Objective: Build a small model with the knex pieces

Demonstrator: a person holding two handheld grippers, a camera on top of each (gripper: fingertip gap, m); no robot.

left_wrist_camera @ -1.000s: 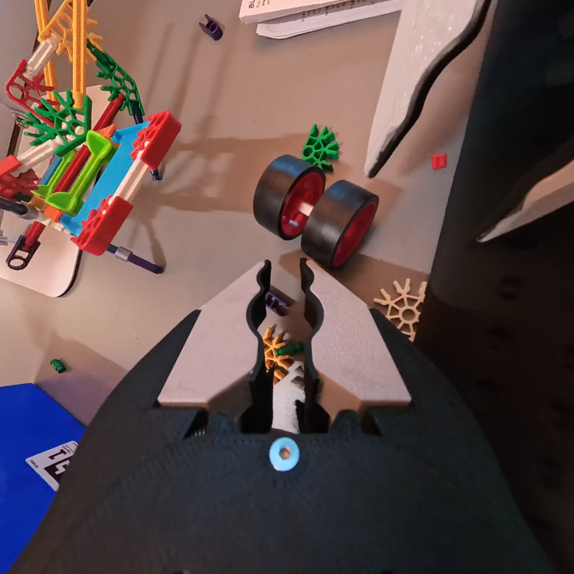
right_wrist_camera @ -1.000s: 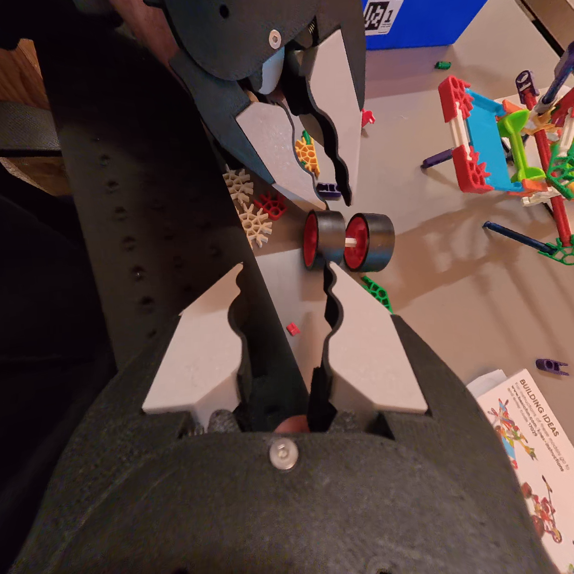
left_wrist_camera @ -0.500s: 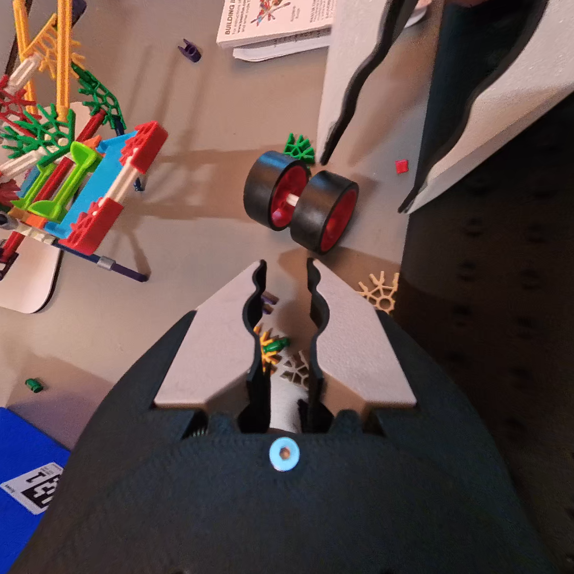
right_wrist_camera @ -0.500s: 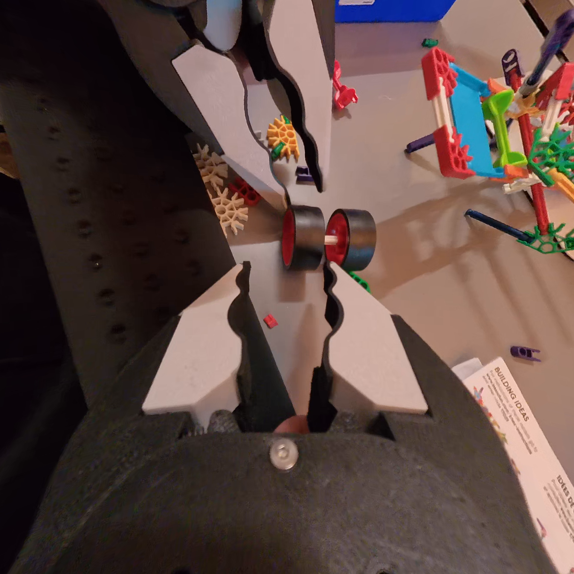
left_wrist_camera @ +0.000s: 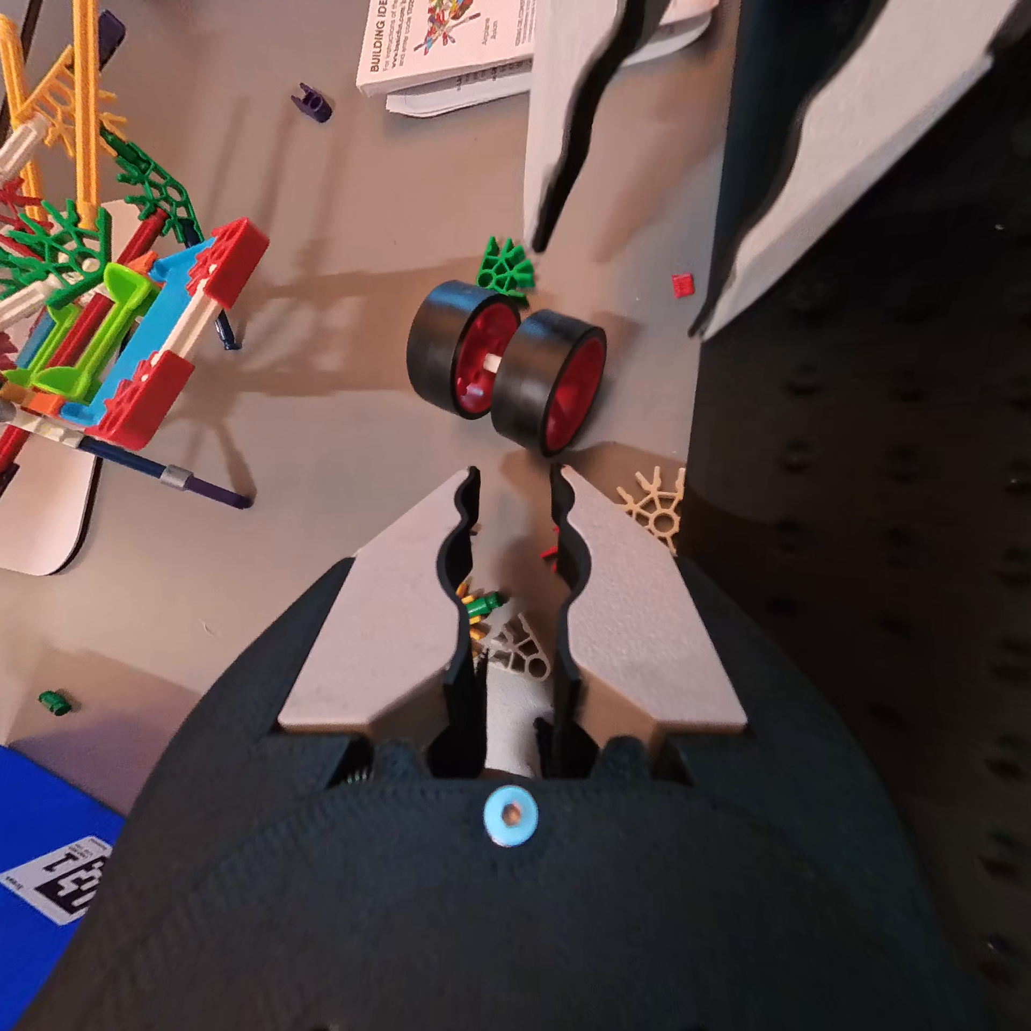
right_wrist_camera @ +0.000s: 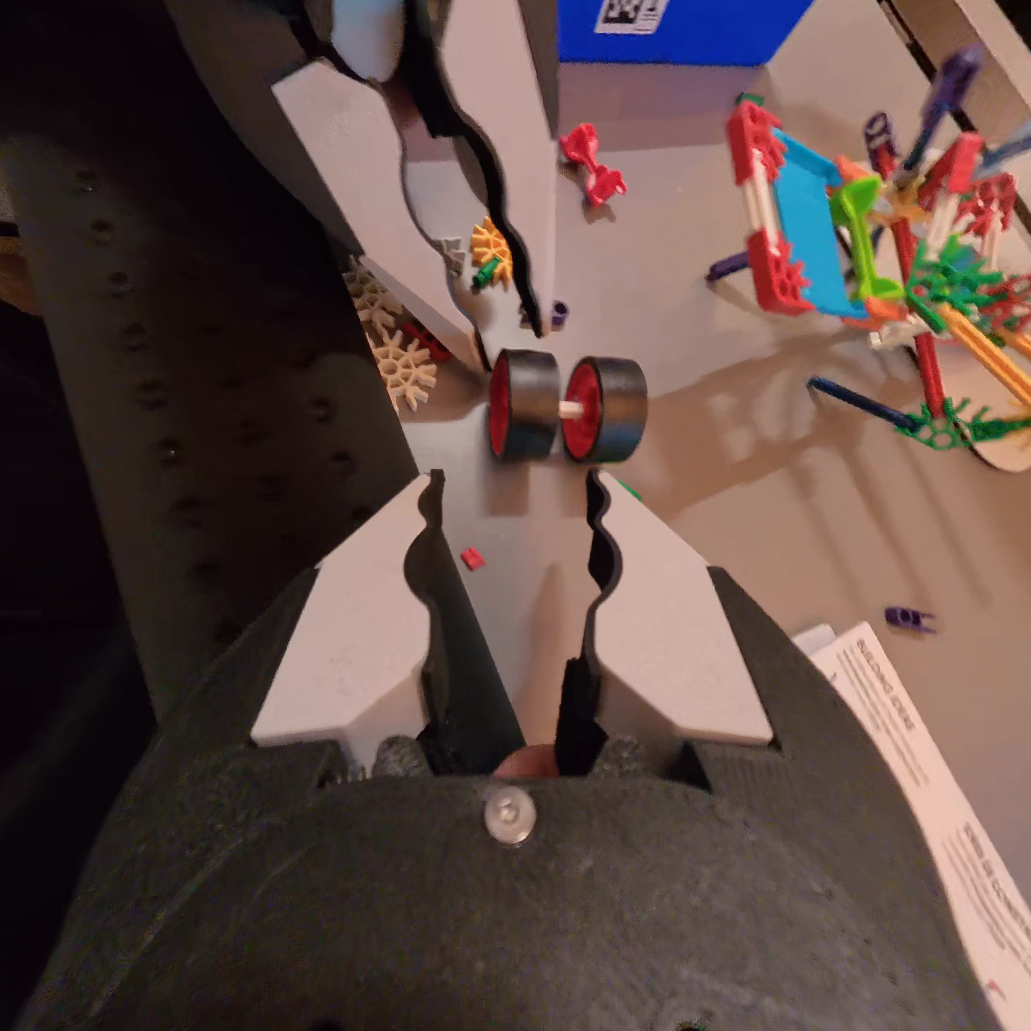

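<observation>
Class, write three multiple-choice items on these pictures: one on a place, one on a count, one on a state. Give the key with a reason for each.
1. Where does the wheel pair lie?
A. between the two claws
B. on the booklet
C. inside the blue box

2. How many black wheels sit on the white axle?
A. one
B. two
C. four

3. What state is the right claw in?
A. shut on a wheel
B. open, holding nothing
C. shut on a rod

Key: 1 A, the left claw and the right claw point at it from opposite sides. 2 B, two tyres with red hubs show. 3 B, bare table shows between its fingers.
</observation>
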